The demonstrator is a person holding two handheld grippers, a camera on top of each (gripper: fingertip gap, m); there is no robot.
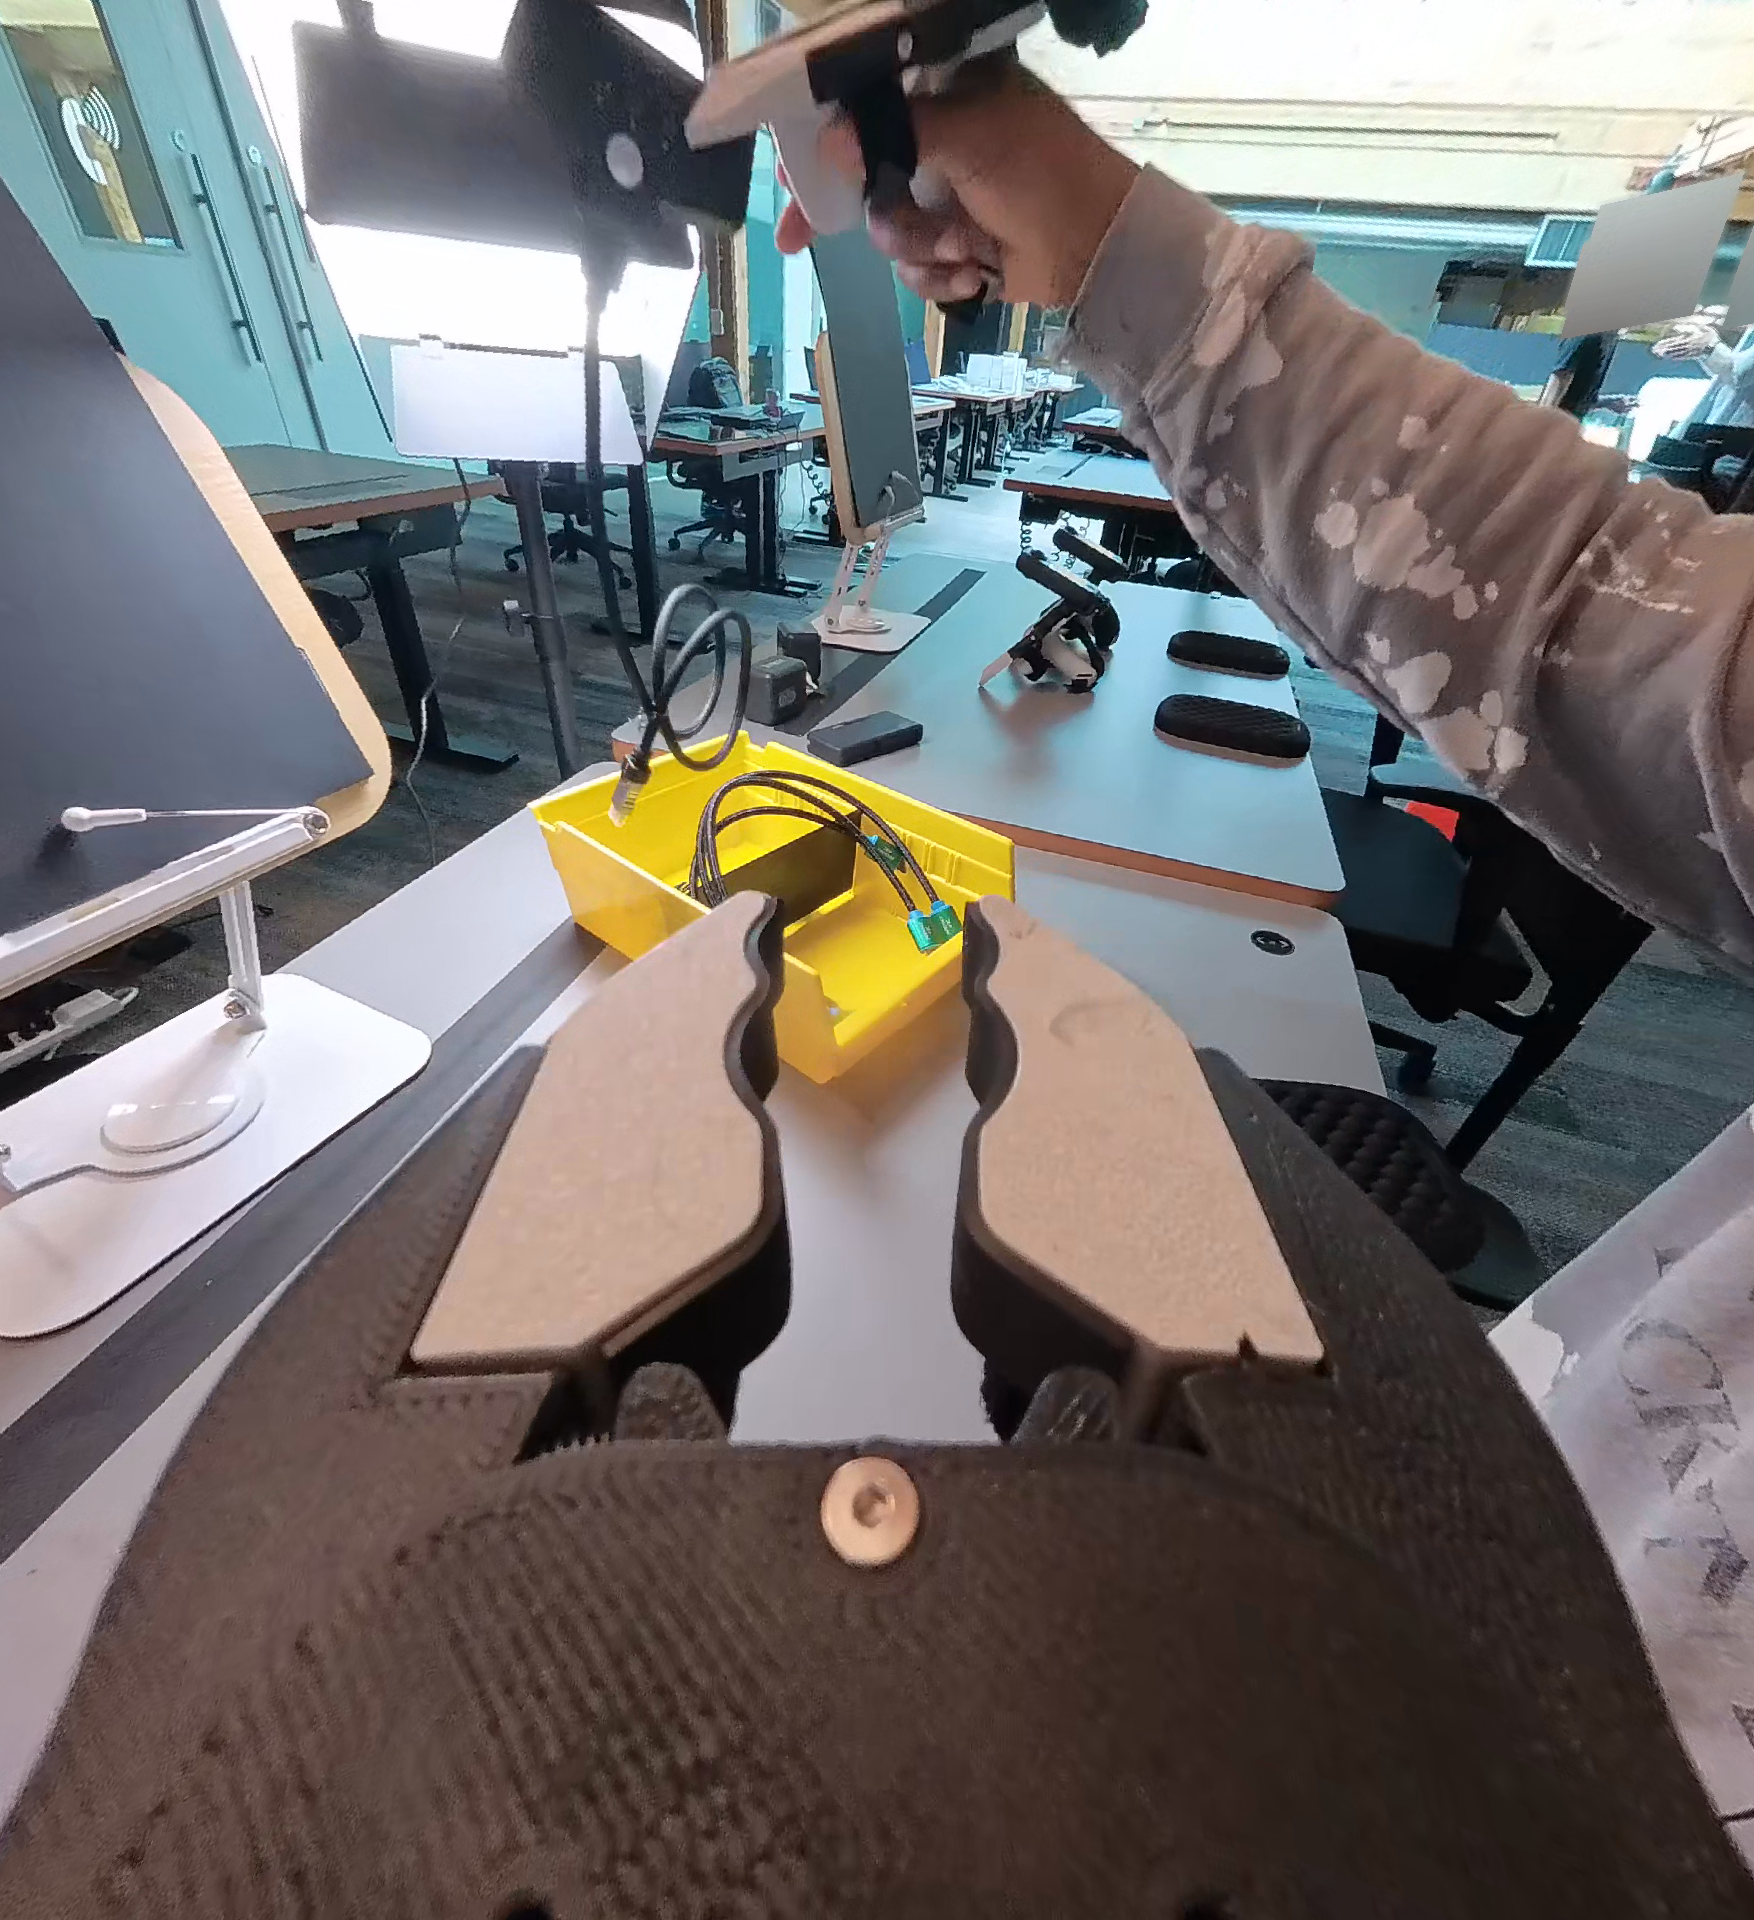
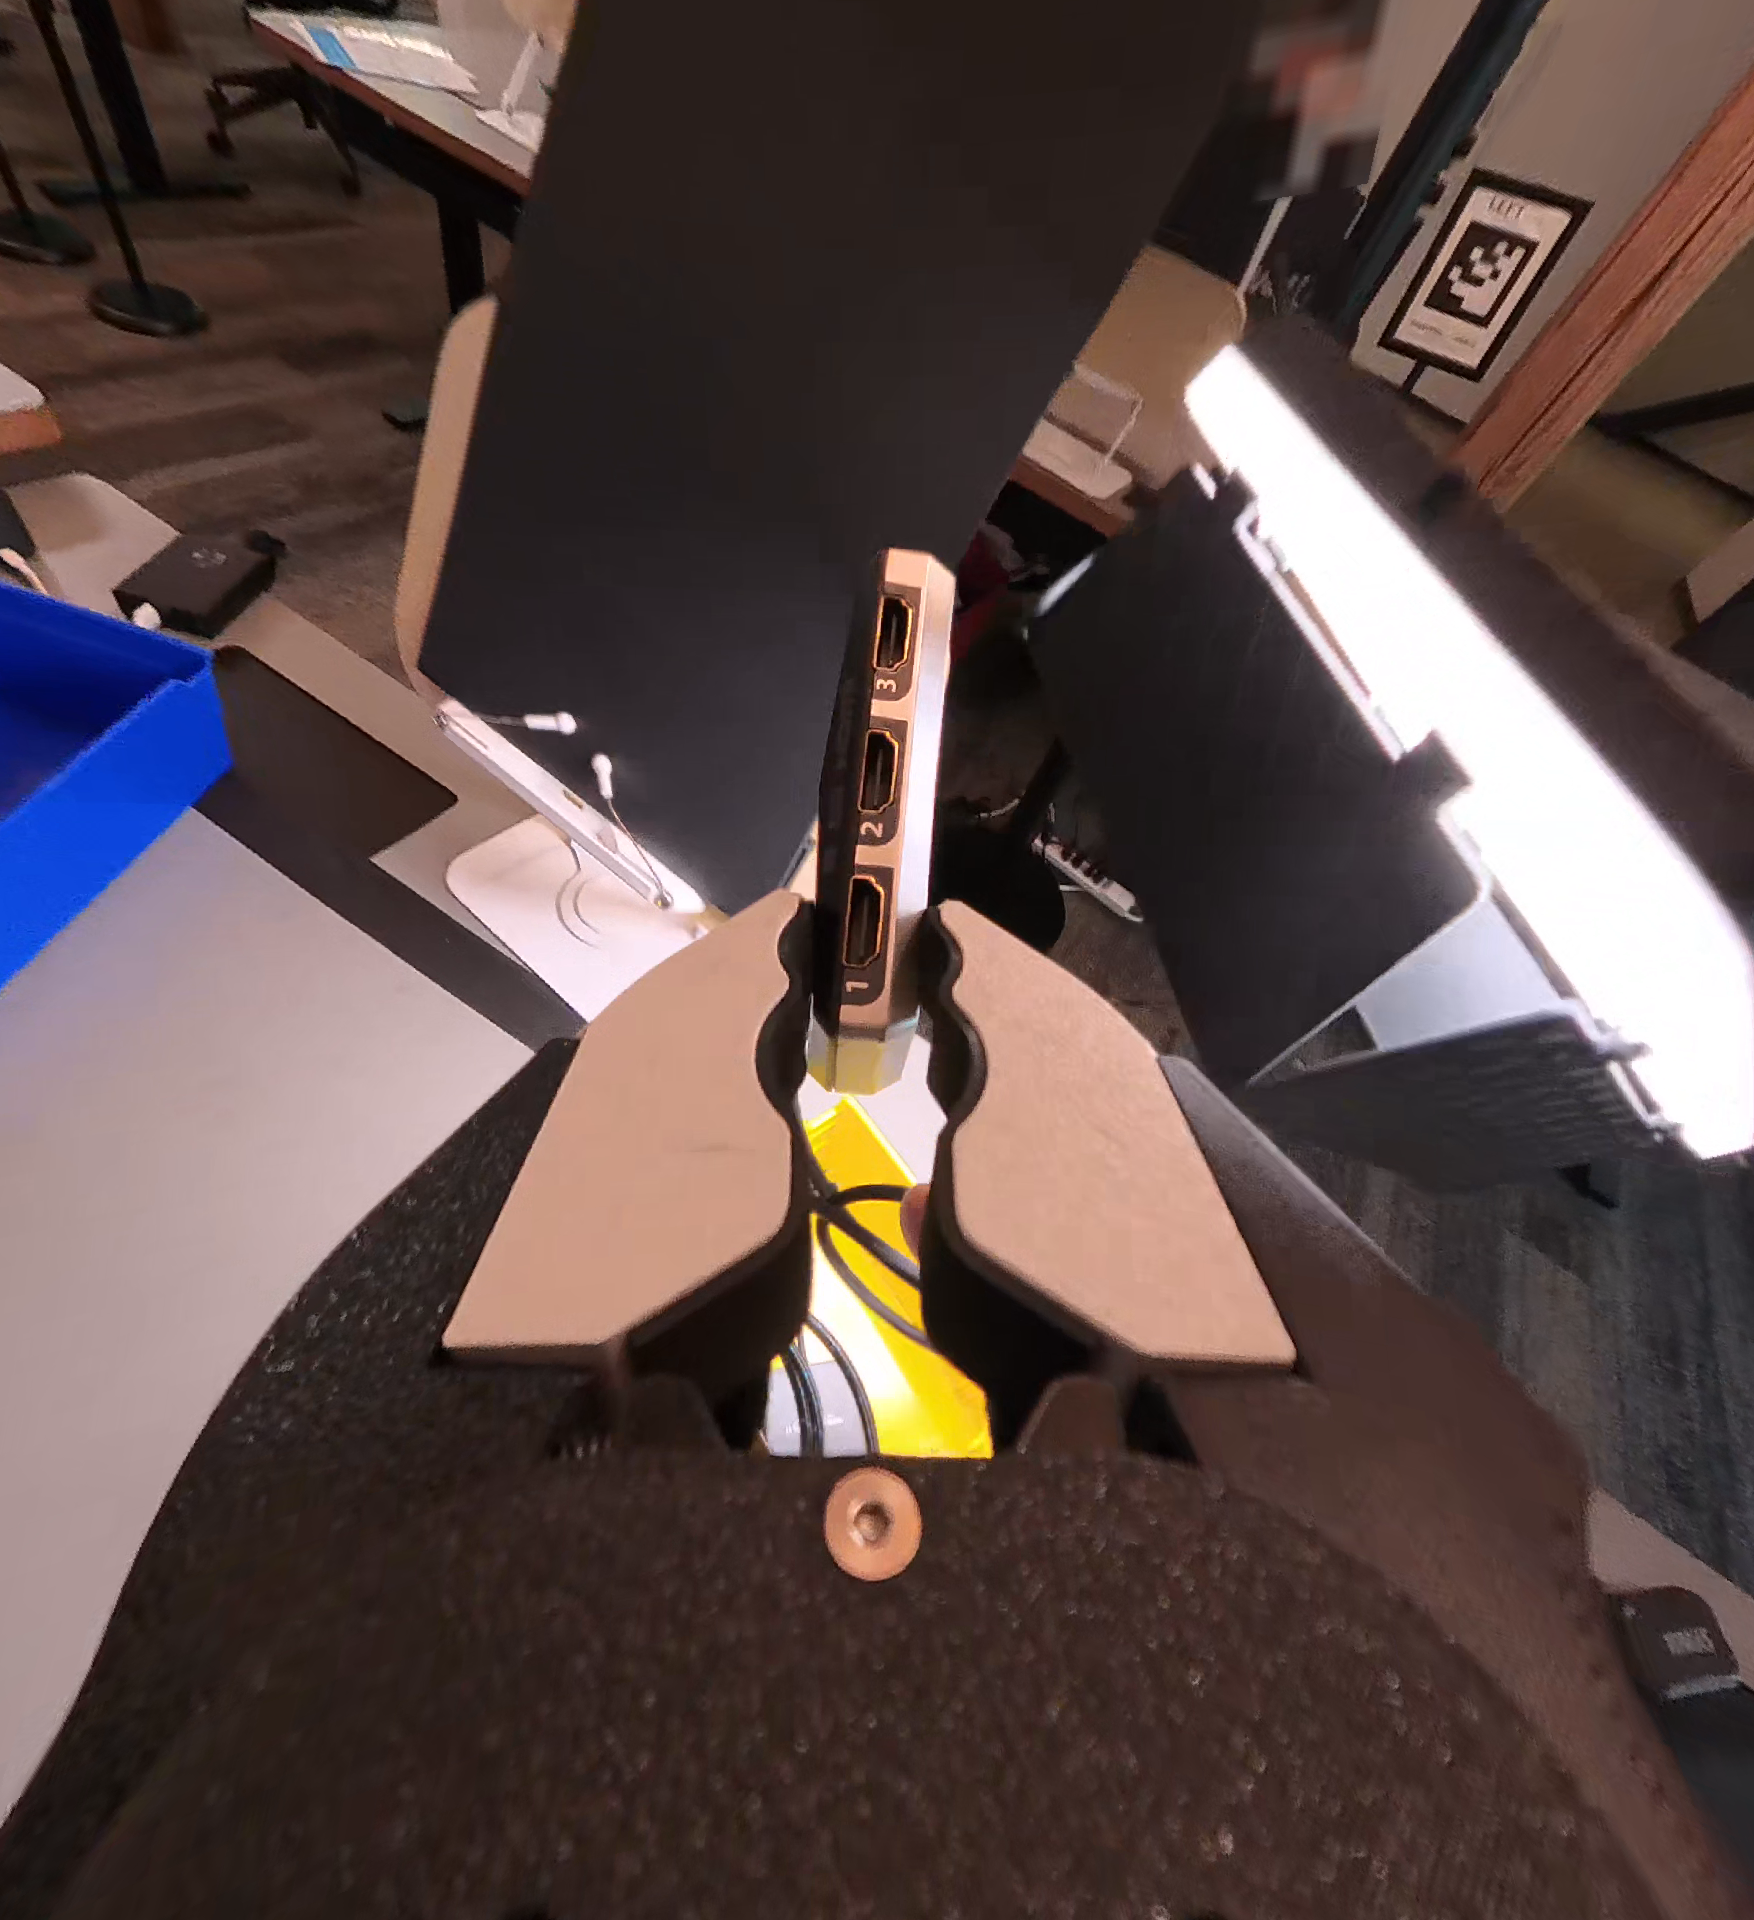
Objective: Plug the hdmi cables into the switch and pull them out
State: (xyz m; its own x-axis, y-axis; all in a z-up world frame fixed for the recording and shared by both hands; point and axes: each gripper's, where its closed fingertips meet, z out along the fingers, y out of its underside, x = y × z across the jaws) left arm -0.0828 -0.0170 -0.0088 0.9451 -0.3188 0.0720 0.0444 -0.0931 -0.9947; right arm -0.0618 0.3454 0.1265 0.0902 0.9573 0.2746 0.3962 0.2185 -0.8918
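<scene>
Fingers of the right gripper (image 2: 868, 961) are clamped on the lower end of the switch (image 2: 878, 790), which is held up in the air, well above the table (image 2: 177, 1091). The switch's long axis is stood roughly upright, leaning slightly away at the top; its port face is turned toward the camera, with three HDMI ports stacked along that axis. The lowest port is seen sitting between the fingertips, the other two above them. No cable is seen plugged into any of the three ports.

Fingers of the left gripper (image 1: 868, 971) are spread apart and nothing is held between them; they are hovered low over the table, aimed at the yellow bin (image 1: 779, 914). The HDMI cables (image 1: 811, 831) are lying in that bin, looped over a black box (image 1: 795, 873), with teal-tipped plugs (image 1: 930, 925) pointed toward the near right corner of the bin. A separate dark cable (image 1: 696, 665) is coiled at the bin's far left corner.

In the left wrist view, the right gripper (image 1: 831, 156) is seen raised high, gripped by a hand (image 1: 987, 218) in a bleach-spotted grey sleeve (image 1: 1424, 520). A blue bin (image 2: 31, 790) is seen at the table's left edge in the right wrist view, and a lit light panel (image 2: 1475, 748) off to the right.
</scene>
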